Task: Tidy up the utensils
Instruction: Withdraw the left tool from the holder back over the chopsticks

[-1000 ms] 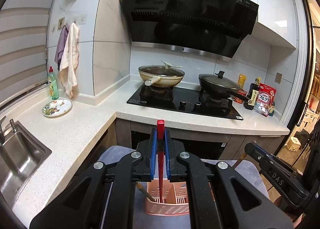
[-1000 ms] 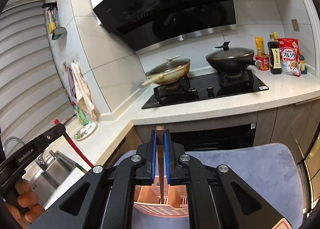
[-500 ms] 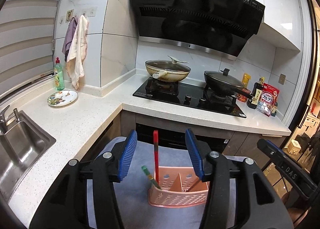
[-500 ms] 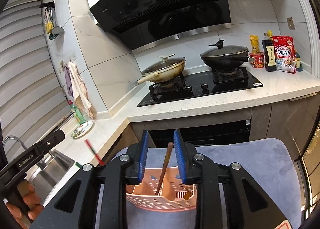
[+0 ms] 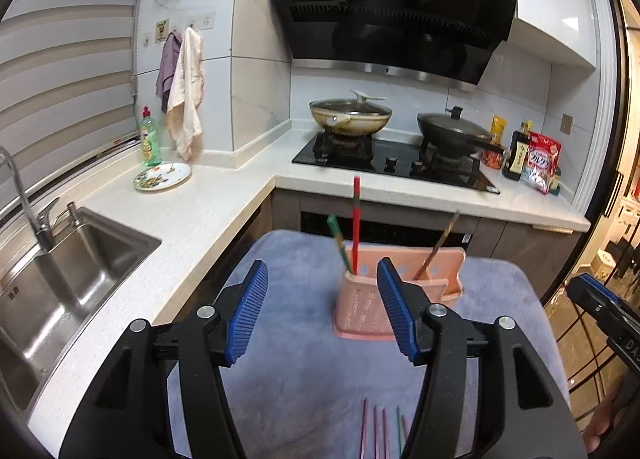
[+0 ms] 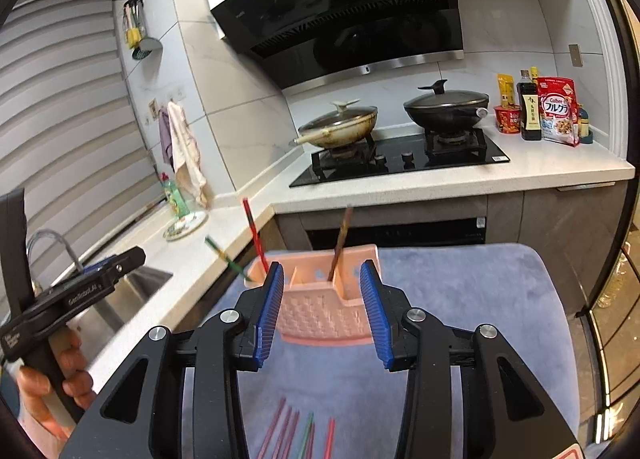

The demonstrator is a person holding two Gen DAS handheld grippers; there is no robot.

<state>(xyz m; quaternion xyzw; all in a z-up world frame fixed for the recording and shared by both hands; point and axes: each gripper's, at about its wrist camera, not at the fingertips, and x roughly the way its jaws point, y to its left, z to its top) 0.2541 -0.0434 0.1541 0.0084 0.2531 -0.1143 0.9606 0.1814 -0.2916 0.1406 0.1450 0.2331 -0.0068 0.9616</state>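
Now both tools gape empty, chopsticks (image 5: 355, 227) released into the holder (image 5: 360, 305)

Right claw (image 6: 326, 311), jaws apart, hangs before the pink holder (image 6: 320, 309). A brown chopstick (image 6: 340, 245) stands inside. Loose chopsticks (image 6: 296, 433) lie nearer on the blue mat (image 6: 460, 299).

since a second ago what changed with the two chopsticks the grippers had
Both grippers let go and pulled back: the left gripper dropped the red chopstick into the pink holder, the right gripper dropped the brown chopstick there. Both now open. The holder and green chopstick stayed put.
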